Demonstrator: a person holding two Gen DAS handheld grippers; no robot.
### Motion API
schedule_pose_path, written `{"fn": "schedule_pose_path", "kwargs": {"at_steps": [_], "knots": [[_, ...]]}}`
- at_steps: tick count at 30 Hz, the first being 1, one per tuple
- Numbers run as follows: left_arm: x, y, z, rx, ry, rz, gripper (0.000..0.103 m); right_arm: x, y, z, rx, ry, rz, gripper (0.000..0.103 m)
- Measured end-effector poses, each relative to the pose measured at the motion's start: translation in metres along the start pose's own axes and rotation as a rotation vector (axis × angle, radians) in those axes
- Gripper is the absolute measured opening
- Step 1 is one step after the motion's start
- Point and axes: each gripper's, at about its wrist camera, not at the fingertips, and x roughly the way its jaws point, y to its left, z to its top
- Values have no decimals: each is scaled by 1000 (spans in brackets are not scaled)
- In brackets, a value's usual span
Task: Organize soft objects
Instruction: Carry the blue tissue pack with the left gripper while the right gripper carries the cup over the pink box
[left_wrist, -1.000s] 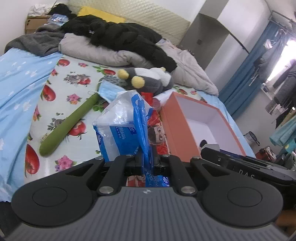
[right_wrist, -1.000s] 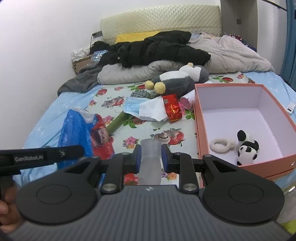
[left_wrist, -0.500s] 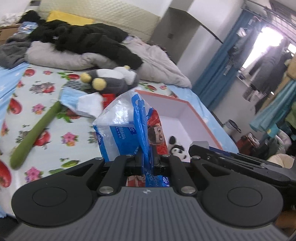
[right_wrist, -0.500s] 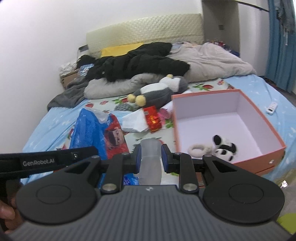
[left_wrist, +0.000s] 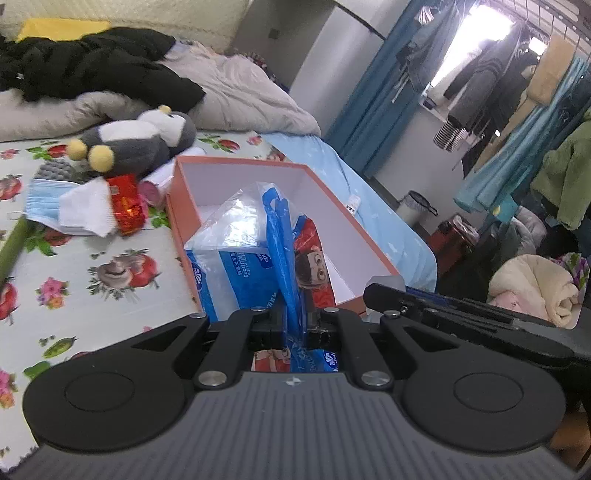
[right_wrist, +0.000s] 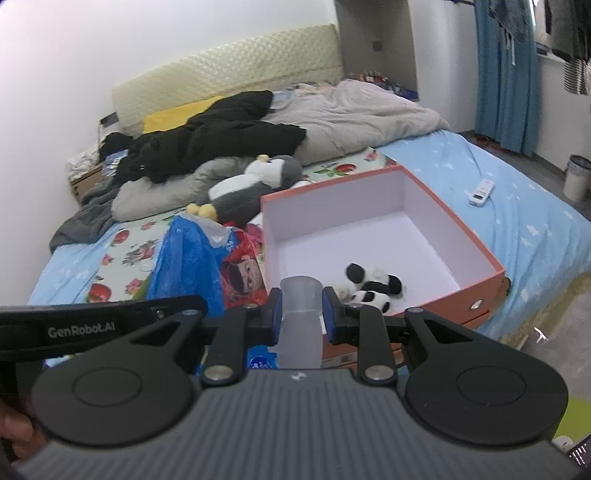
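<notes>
**Observer:** Which step are you on?

**Operator:** Carrying. My left gripper is clamped on the blue handle of the tissue bag — the bag hangs in front of the orange box, just short of its near wall in my left view. My right gripper is closed on a translucent soft tube, which sits at the near edge of the box.

**Observer:** What's in the box?

**Operator:** A small panda plush on the floor of it, near the front wall. The penguin plush lies on the bed behind the box, and a face mask and a red packet are to its left.

**Observer:** Next move?

**Operator:** I judge both loads need lifting over the near wall, then lowering beside the panda before I let go — the bag is bulky, so it should go in first.

**Observer:** Any writing?

**Operator:** "GenRobot.AI" on the other gripper's arm. The bag has white print on blue and a cartoon face; I can't read the print.
</notes>
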Motion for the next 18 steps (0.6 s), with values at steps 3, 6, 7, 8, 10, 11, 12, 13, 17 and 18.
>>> {"fn": "schedule_pose_path", "kwargs": {"at_steps": [3, 6, 7, 8, 10, 11, 12, 13, 17, 18], "knots": [[23, -1, 14, 10, 26, -10, 8, 15, -13, 6, 22, 11, -16, 26], [51, -2, 28, 22, 51, -10, 8, 31, -25, 13, 38, 21, -28, 26], [61, -2, 33, 26, 63, -5, 8, 37, -29, 16, 41, 26, -32, 26], [69, -1, 37, 27, 71, -4, 8, 43, -33, 19, 45, 30, -37, 26], [90, 0, 47, 32, 93, -6, 8, 56, -43, 24, 52, 38, -47, 26], [99, 1, 51, 34, 103, -7, 8, 62, -47, 27, 56, 42, -51, 26], [109, 1, 56, 36, 112, -7, 8, 69, -51, 29, 61, 46, -54, 26], [120, 1, 60, 36, 122, -5, 8, 77, -57, 31, 66, 53, -59, 26], [161, 6, 78, 38, 156, 1, 8, 107, -74, 37, 85, 84, -67, 26], [169, 7, 81, 36, 163, 3, 8, 114, -78, 38, 89, 93, -68, 27]]}}
